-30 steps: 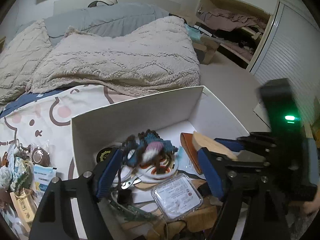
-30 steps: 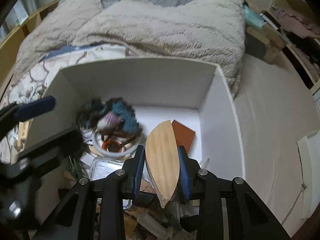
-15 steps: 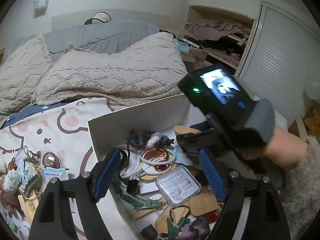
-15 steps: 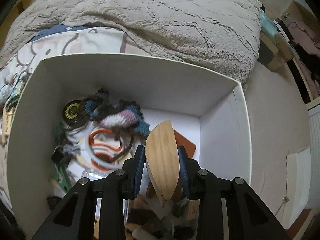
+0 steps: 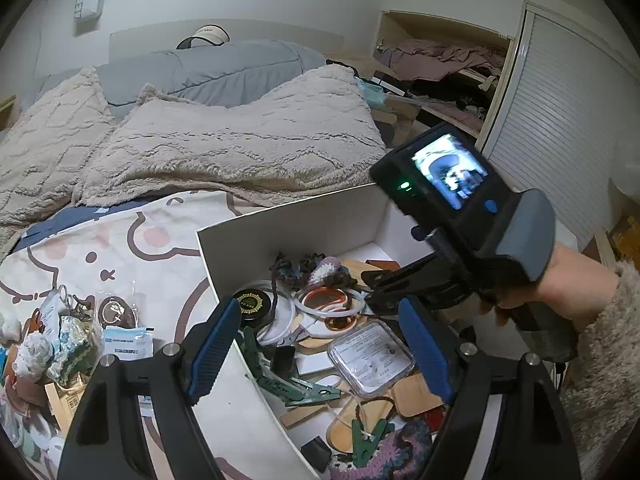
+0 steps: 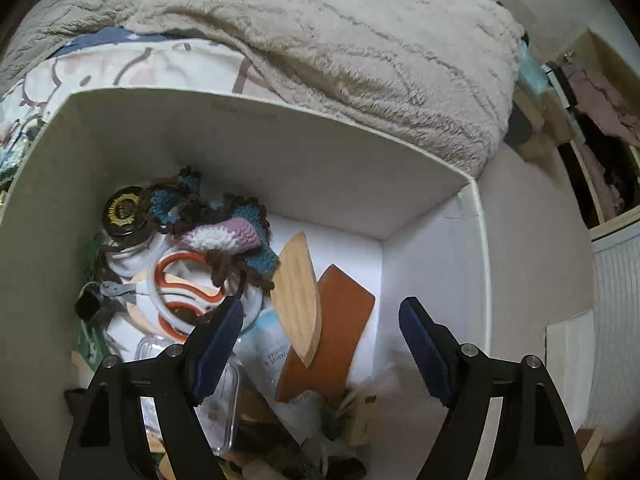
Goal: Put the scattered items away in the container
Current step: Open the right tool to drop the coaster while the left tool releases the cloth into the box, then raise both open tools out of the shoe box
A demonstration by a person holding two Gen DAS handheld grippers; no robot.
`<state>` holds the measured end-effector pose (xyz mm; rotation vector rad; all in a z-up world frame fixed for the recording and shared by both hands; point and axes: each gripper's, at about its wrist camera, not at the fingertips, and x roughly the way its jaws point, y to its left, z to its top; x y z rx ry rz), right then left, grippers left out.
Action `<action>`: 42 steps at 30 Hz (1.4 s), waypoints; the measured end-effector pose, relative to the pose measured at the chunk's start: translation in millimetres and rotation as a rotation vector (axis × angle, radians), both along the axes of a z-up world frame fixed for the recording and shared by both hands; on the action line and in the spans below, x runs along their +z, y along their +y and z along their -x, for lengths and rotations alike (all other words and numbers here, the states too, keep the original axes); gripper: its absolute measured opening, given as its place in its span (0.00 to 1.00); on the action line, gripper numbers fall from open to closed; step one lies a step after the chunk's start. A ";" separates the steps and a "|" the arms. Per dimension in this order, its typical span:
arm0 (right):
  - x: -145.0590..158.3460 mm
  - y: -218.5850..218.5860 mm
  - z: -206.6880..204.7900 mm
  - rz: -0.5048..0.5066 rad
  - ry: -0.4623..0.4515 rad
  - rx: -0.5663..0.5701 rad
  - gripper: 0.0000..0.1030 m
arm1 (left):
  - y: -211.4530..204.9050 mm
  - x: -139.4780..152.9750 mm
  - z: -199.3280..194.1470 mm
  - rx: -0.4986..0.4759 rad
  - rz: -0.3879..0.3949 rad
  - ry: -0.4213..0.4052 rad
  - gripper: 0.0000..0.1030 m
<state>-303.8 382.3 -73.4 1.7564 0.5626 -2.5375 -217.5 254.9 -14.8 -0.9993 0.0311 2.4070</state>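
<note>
The right gripper (image 6: 320, 336) is opening its jaws, dropping the wooden leaf-shaped piece (image 6: 298, 296) into the white box (image 6: 280, 152); the left gripper (image 5: 320, 344), wide and empty, should next fetch the clutter (image 5: 64, 344) on the bed.

Right gripper (image 6: 320, 344) jaws opening, nothing between; wooden leaf piece (image 6: 297, 296) lying in white box (image 6: 280, 152).

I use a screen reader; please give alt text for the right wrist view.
The right tongs are opening above a white box; a leaf-shaped wooden piece lies free inside on a brown card, beside crochet.
</note>
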 end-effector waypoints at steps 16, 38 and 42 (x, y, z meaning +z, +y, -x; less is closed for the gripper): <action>49.9 7.4 -66.9 0.066 0.250 0.012 1.00 | -2.5 15.6 -28.6 -0.002 0.001 0.035 0.94; 104.9 12.1 -185.5 0.285 0.549 -0.034 1.00 | -23.5 52.4 -77.2 -0.009 -0.057 0.130 1.00; 106.1 10.0 -202.3 0.290 0.579 -0.035 1.00 | -28.9 58.4 -88.4 -0.009 -0.062 0.151 1.00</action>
